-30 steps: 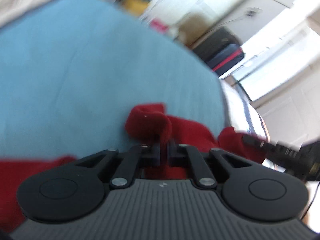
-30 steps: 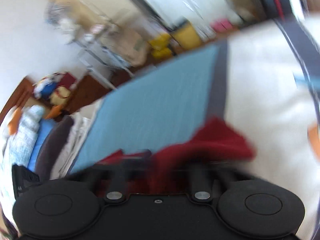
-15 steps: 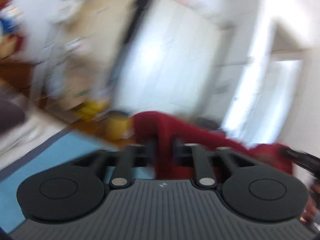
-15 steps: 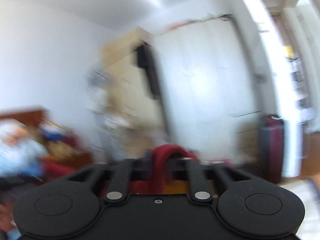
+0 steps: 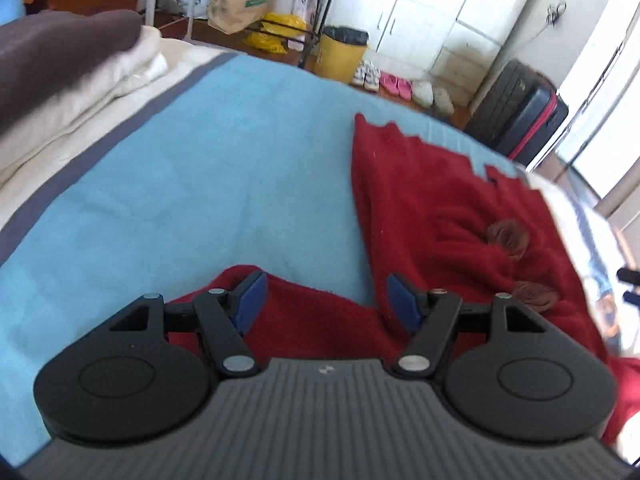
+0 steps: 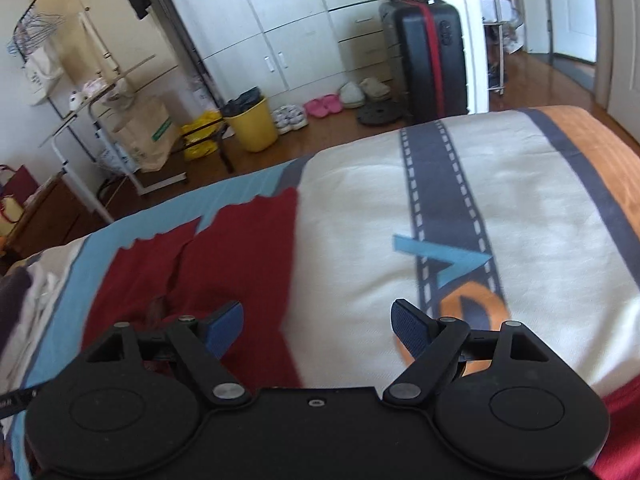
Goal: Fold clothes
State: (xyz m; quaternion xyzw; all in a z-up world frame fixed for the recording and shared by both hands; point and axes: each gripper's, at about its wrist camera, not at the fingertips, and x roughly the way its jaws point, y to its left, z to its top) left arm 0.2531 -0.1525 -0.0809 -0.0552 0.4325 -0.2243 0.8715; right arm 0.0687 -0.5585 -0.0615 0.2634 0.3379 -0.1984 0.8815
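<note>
The left hand-held gripper [image 5: 323,300] tips down with its blue pads [image 5: 250,302] apart and nothing pinched. The right hand-held gripper [image 6: 317,330] tips down too; its jaws have just been opening wide, holding nothing.

fuzzy red cloth garment [image 5: 440,208]; matt blue bedspread [image 5: 180,184]
</note>
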